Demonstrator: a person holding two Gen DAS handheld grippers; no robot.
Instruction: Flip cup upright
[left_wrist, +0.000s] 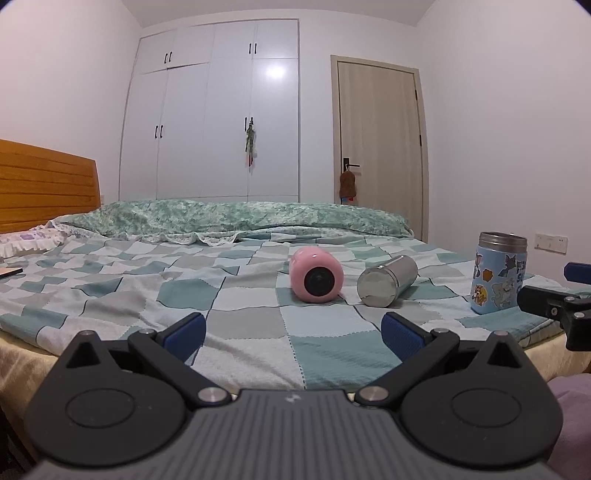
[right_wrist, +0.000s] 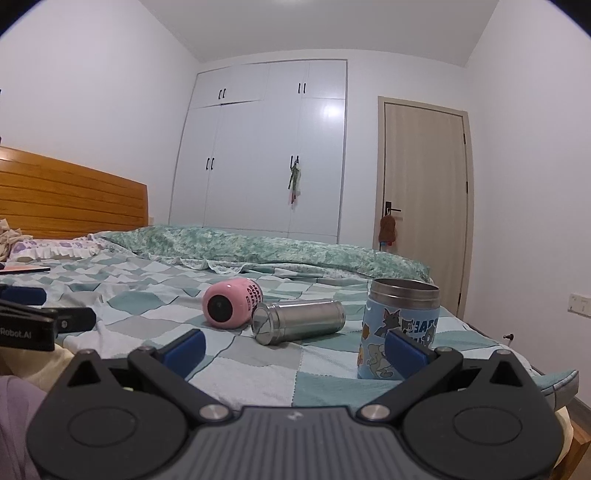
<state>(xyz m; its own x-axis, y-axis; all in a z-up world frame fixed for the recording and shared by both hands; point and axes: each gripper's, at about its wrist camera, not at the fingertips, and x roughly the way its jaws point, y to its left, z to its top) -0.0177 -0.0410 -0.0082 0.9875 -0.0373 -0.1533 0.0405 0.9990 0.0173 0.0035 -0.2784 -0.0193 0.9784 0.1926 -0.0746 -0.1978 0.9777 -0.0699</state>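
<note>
Three cups are on the checkered bedspread (left_wrist: 240, 332). A pink cup (left_wrist: 316, 275) (right_wrist: 231, 302) lies on its side, its base toward me. A steel cup (left_wrist: 386, 280) (right_wrist: 299, 320) lies on its side to its right. A blue cartoon cup (left_wrist: 498, 273) (right_wrist: 399, 325) stands upright at the right. My left gripper (left_wrist: 293, 332) is open and empty, short of the pink and steel cups. My right gripper (right_wrist: 293, 349) is open and empty, its right finger (right_wrist: 406, 350) in front of the blue cup. Each gripper shows at the edge of the other's view.
A green floral duvet (left_wrist: 236, 218) lies rolled across the far side of the bed. A wooden headboard (left_wrist: 44, 184) is at the left, with a flat tablet-like object (right_wrist: 26, 268) near it. A white wardrobe (left_wrist: 221, 122) and a door (left_wrist: 380, 147) stand behind.
</note>
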